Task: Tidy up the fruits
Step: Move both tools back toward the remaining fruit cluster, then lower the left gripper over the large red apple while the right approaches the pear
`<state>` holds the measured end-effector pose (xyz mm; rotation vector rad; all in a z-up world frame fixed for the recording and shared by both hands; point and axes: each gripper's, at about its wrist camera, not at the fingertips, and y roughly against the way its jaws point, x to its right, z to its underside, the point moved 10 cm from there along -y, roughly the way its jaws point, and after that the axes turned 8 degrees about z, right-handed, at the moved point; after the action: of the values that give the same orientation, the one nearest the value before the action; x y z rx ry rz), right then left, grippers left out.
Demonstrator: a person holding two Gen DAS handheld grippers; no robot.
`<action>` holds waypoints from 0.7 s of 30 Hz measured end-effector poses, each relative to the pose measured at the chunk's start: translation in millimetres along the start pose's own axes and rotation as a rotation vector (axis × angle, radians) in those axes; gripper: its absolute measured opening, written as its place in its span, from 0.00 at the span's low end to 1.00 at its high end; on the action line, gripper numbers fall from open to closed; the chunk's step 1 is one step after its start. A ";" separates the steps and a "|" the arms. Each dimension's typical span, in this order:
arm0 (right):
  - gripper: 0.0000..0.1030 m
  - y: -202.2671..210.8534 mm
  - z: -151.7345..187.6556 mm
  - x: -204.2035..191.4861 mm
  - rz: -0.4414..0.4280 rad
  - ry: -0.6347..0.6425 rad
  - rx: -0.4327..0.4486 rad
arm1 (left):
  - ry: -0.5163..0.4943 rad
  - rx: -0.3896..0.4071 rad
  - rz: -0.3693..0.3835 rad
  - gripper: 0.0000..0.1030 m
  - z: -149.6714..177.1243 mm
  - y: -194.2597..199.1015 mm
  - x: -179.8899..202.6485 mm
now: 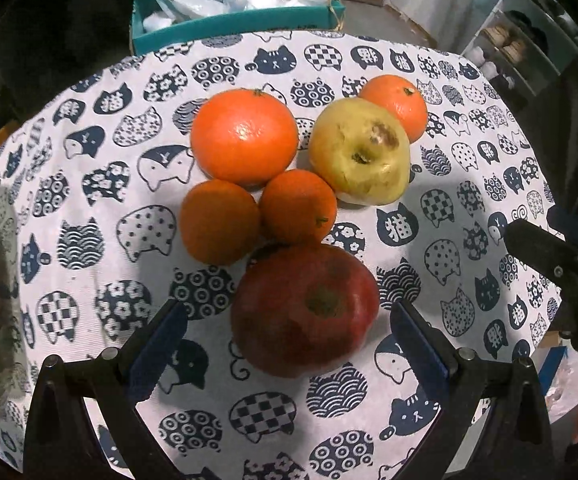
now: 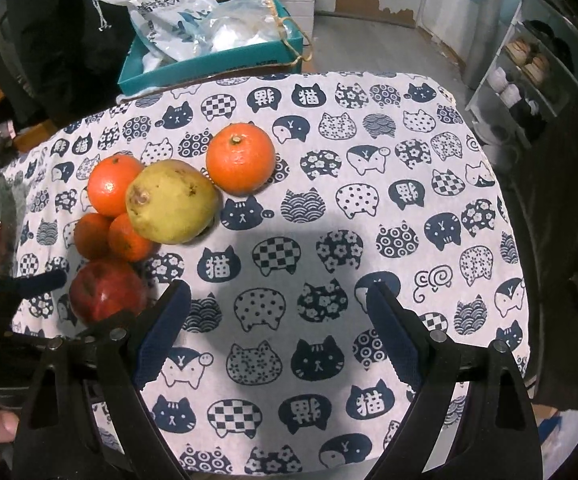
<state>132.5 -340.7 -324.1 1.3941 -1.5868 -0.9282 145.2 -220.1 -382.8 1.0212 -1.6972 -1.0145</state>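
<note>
**Fruit cluster at the tabletop's left edge**

Cat-print tablecloth [image 2: 329, 208] covering the tabletop. Yellow-green pear [image 2: 171, 202], bruised, touching three oranges: one [image 2: 240, 158] toward the far edge, one [image 2: 113, 184] leftward, one small [image 2: 129, 238] nearer. Another small orange [image 2: 91, 236] beside it. Red apple [image 2: 105, 290] nearest. Right gripper [image 2: 277, 328] spread wide above bare cloth.

— Six fruits clustered on the cat-print cloth?
— Yes. Red apple [image 1: 305, 310] nearest, stem dimple up, dull and bruised. Touching it, two small dark mandarins [image 1: 219, 222] [image 1: 298, 207] side by side.
— Behind those?
— Large glossy orange [image 1: 244, 136], beside it a yellow-green apple [image 1: 360, 151] with brown blotches, tilted. Bright mandarin [image 1: 396, 105] tucked against its far side.
</note>
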 end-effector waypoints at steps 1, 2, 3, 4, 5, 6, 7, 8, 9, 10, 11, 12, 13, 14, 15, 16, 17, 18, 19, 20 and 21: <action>0.86 -0.7 -0.5 -0.6 -0.001 0.002 -0.001 | 0.001 -0.002 0.005 0.99 0.1 -1.8 0.6; 0.86 -2.3 -0.9 -1.1 -0.001 0.002 -0.003 | 0.002 -0.005 0.011 0.99 0.4 -3.3 1.1; 0.86 -3.7 -1.1 -1.5 -0.002 0.001 -0.006 | 0.005 -0.007 0.020 0.97 0.5 -4.7 1.7; 0.86 -5.2 -1.2 -2.3 -0.005 0.001 -0.009 | 0.007 -0.007 0.027 0.95 0.6 -5.7 2.3; 0.86 -6.5 -1.3 -3.1 -0.006 0.000 -0.011 | 0.008 -0.010 0.032 0.88 0.8 -6.8 2.7; 0.86 -7.6 -1.2 -4.0 -0.007 0.001 -0.014 | 0.010 -0.017 0.038 0.82 1.2 -8.9 3.1; 0.86 -8.8 -1.3 -4.9 -0.008 0.003 -0.016 | 0.011 -0.025 0.048 0.77 1.9 -11.0 3.5; 0.86 -9.2 -1.4 -5.8 -0.008 0.005 -0.016 | 0.011 -0.028 0.058 0.76 2.5 -11.6 3.9; 0.86 -9.8 -1.7 -6.5 -0.008 0.006 -0.017 | 0.009 -0.024 0.060 0.76 2.3 -11.2 3.9; 0.86 -10.4 -1.9 -7.4 -0.010 0.007 -0.018 | 0.007 -0.022 0.062 0.76 2.4 -11.0 4.2; 0.86 -10.6 -2.0 -8.9 -0.013 0.008 -0.019 | 0.002 -0.020 0.062 0.76 2.3 -11.1 4.3; 0.86 -10.9 -2.4 -9.9 -0.016 0.009 -0.019 | -0.004 -0.017 0.055 0.76 2.6 -10.4 3.6; 0.86 -11.5 -2.8 -11.5 -0.018 0.010 -0.021 | -0.007 -0.014 0.050 0.76 2.9 -9.4 2.3; 0.86 -12.2 -3.1 -13.1 -0.021 0.011 -0.022 | -0.011 -0.011 0.041 0.76 3.5 -8.0 0.4; 0.86 -13.0 -3.8 -15.5 -0.028 0.012 -0.023 | -0.013 -0.008 0.035 0.76 4.0 -6.2 -2.0; 0.86 -13.9 -4.6 -18.0 -0.034 0.012 -0.025 | -0.014 -0.005 0.029 0.76 4.4 -4.1 -4.5; 0.86 -14.3 -5.5 -20.1 -0.039 0.013 -0.025 | -0.014 -0.001 0.028 0.76 4.8 -1.3 -7.4; 0.86 -15.1 -7.2 -23.6 -0.047 0.014 -0.025 | -0.009 0.005 0.029 0.76 4.6 2.1 -10.6; 0.86 -16.0 -8.5 -26.9 -0.054 0.016 -0.025 | -0.004 0.011 0.028 0.76 4.1 5.8 -14.1; 0.86 -17.0 -10.0 -29.9 -0.060 0.019 -0.026 | -0.001 0.016 0.027 0.76 3.6 8.6 -16.7; 0.86 -18.0 -11.3 -33.8 -0.068 0.021 -0.028 | 0.002 0.022 0.026 0.76 3.0 12.4 -19.8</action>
<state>152.1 -309.4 -339.4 1.4410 -1.5137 -0.9695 145.2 -197.1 -377.4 1.0115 -1.7196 -0.9794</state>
